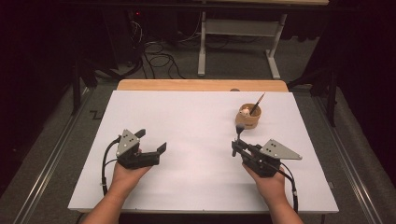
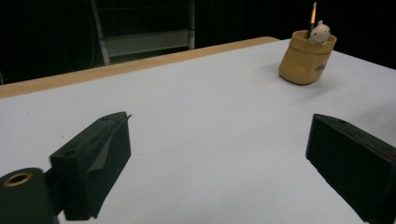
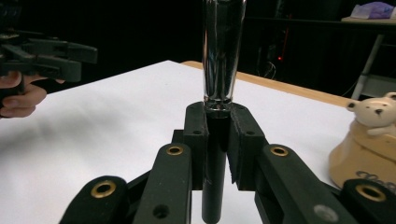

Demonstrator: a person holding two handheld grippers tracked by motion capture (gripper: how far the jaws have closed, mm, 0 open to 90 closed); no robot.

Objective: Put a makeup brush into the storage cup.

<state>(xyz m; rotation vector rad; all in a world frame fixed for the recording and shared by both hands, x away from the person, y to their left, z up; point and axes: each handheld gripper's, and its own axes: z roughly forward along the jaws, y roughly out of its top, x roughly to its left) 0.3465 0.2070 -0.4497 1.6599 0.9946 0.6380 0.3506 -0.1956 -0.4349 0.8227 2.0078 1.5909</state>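
**Black tongs, one pair empty, one clamped on a brush**

Left gripper (image 1: 152, 141): near the white table's (image 1: 196, 135) front-left corner, jaws spread wide, nothing between them, hovering just above the bare surface. Right gripper (image 1: 236, 147): toward the front-right, jaws closed tight around a dark-handled brush (image 3: 218, 70), held upright, clear section rising above the pads (image 3: 195, 135). Further right and back, near the table's far edge: tan holder (image 1: 248, 117), upright, carrying a slanted brush (image 1: 257, 103) and a small white bear figure (image 3: 376, 113).
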